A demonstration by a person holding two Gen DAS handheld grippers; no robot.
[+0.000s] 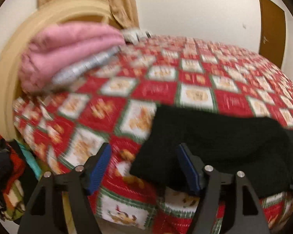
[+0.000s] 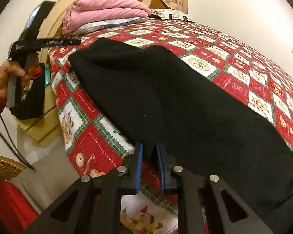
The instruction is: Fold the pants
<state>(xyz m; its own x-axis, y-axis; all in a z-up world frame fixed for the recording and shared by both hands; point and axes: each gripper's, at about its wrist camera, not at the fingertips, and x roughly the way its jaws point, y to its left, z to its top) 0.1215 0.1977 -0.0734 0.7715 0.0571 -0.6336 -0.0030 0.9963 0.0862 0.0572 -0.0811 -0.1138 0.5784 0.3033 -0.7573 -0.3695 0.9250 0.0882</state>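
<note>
Pants: black soft fabric pants [image 2: 175, 101] lie in a long band diagonally across the red patchwork quilt [image 2: 234, 58].
Left gripper [image 1: 144, 167]: wide, empty, lower centre.
Right gripper [image 2: 148, 167]: narrow, pinching the pants' hem.

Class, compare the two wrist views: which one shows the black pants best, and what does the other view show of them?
The right wrist view: the black pants lie sharp across the quilt, nearly full length. The left wrist view is blurred and shows only one end of the pants, partly behind that gripper's finger.

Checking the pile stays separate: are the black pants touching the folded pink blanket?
Apart. The right wrist view shows patterned quilt between the black pants and the pink blanket.
</note>
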